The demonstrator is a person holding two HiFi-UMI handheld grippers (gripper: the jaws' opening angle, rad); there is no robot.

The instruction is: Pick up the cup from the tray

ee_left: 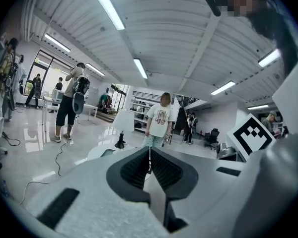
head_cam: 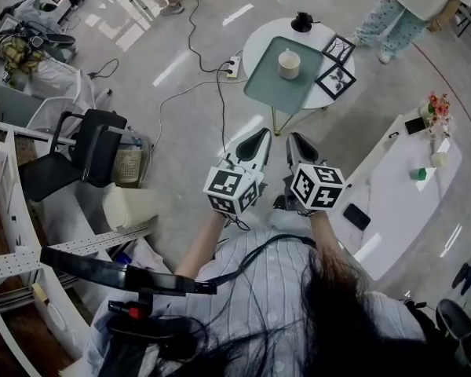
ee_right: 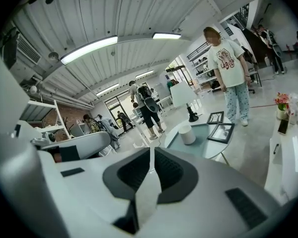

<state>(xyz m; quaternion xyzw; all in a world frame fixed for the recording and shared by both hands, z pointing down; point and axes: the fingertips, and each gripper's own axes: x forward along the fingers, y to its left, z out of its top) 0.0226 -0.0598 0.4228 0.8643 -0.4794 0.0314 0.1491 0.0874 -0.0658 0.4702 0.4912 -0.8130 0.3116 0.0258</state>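
Well apart from the cup (head_cam: 289, 64) sitting on the tray (head_cam: 265, 91) nearer its far edge, with left gripper (head_cam: 261, 136) and right gripper (head_cam: 296, 138) both pinched shut on nothing, risks bumping it over unless opened wide first, or clipping the frames (head_cam: 337, 65) by the tray's right edge.

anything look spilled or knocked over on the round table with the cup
Nothing stands out. The cup stands upright on the green tray, no spill shows, and two picture frames lie flat by the tray's edge.
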